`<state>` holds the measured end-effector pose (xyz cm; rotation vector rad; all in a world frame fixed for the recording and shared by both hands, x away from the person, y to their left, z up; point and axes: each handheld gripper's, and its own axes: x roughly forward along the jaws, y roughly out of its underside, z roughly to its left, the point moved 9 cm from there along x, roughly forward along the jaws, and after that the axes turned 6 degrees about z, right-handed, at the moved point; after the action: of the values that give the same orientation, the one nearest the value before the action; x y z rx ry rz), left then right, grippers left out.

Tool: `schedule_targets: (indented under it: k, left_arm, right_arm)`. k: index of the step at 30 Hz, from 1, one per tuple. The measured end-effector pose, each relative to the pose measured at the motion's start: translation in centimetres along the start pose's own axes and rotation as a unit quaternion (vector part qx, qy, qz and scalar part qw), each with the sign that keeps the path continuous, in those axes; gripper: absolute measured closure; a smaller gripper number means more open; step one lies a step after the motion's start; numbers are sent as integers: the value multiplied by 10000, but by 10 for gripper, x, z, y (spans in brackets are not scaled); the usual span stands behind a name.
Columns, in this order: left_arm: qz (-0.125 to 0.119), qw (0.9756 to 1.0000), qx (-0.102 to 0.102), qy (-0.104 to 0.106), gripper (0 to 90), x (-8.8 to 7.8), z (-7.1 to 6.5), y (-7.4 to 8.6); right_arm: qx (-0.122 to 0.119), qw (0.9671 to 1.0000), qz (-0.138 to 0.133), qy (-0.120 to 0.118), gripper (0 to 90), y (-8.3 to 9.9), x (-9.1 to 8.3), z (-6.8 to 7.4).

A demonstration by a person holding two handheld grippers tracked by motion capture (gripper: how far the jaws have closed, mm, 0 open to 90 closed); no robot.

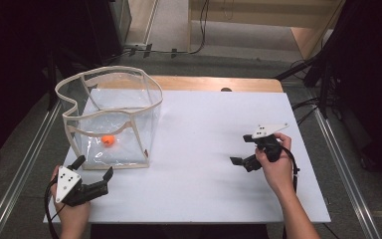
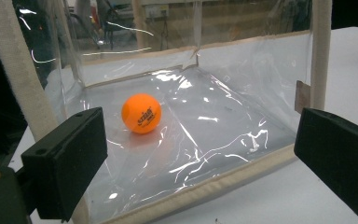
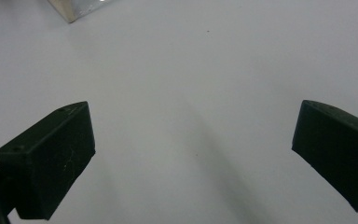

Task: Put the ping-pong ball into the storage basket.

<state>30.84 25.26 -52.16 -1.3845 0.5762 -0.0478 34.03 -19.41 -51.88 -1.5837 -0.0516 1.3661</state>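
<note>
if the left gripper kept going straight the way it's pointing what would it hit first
Most likely the near clear wall of the transparent bag, at or just above its cream bottom seam. The left gripper is open, and the orange ball lies behind that wall, inside the bag.

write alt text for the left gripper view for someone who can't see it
An orange ball with dark printed lettering rests on the crinkled clear floor of a transparent bag with cream fabric edging, seen from close by. The left claw points at the bag's near bottom edge, its two black jaws wide apart at the lower corners, holding nothing, above a white table.
</note>
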Motion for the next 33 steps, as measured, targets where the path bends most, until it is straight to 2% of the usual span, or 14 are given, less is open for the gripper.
schedule_targets:
  k: [8,15,21,26,33]
  left_arm:
    - [1,10000,-9,-2,30,0,0,0]
    - [6,10000,6,-3,30,0,0,0]
    - [15,10000,17,-11,30,0,0,0]
    - [16,10000,14,-15,30,0,0,0]
    - [17,10000,13,-19,30,0,0,0]
  right_arm:
    - [42,9998,-180,71,0,13,-13,-2]
    - [177,9993,-296,136,0,29,-22,-7]
    - [335,9982,-468,162,0,44,-29,-11]
    - [363,9968,-669,241,0,54,-38,-14]
    - [482,9953,-779,299,0,69,-46,-18]
